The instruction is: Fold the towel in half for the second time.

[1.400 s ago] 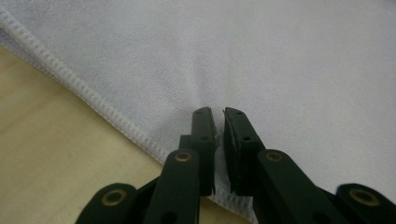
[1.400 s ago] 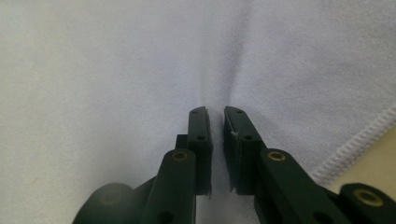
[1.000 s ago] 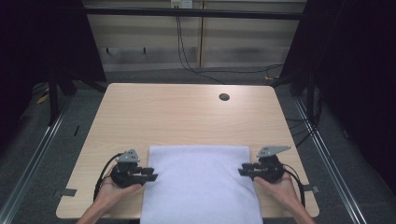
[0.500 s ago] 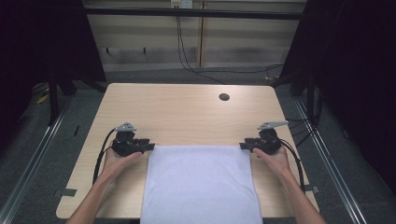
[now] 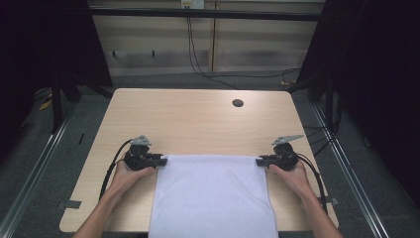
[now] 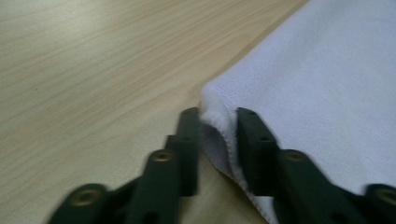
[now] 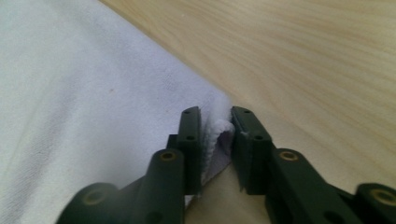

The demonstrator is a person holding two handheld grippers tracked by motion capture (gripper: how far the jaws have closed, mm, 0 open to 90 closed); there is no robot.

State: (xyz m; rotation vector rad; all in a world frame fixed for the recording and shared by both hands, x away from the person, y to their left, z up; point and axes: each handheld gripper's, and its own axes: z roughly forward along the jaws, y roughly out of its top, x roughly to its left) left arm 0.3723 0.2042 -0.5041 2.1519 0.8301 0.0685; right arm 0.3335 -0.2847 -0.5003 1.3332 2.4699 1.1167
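A: White cloth [image 5: 213, 196] flat on the counter [image 5: 198, 124], near edge hanging over the person's side. Far edge straight across, between the two hands.

B: Left hand-held gripper [image 5: 161, 159]?

A: At the far left corner. Jaws just been closing, corner fold of the cloth [image 6: 219, 126] between them, pads seemingly touching the fabric on both sides. Narrow gap, filled by the bunched hem.

B: Right hand-held gripper [image 5: 259, 161]?

A: Mirror picture at the far right corner. Jaws just been closing too, curled corner of the cloth [image 7: 219, 130] pinched in the slot.

B: Reason for the corners?

A: Probably for control of the whole far edge: one grip per corner, edge kept taut and level, no sagging middle. Likely a lift or fold toward the near side.

B: Anything in the way?

A: Only a dark round hole [image 5: 237, 103] in the counter, well apart from the cloth.
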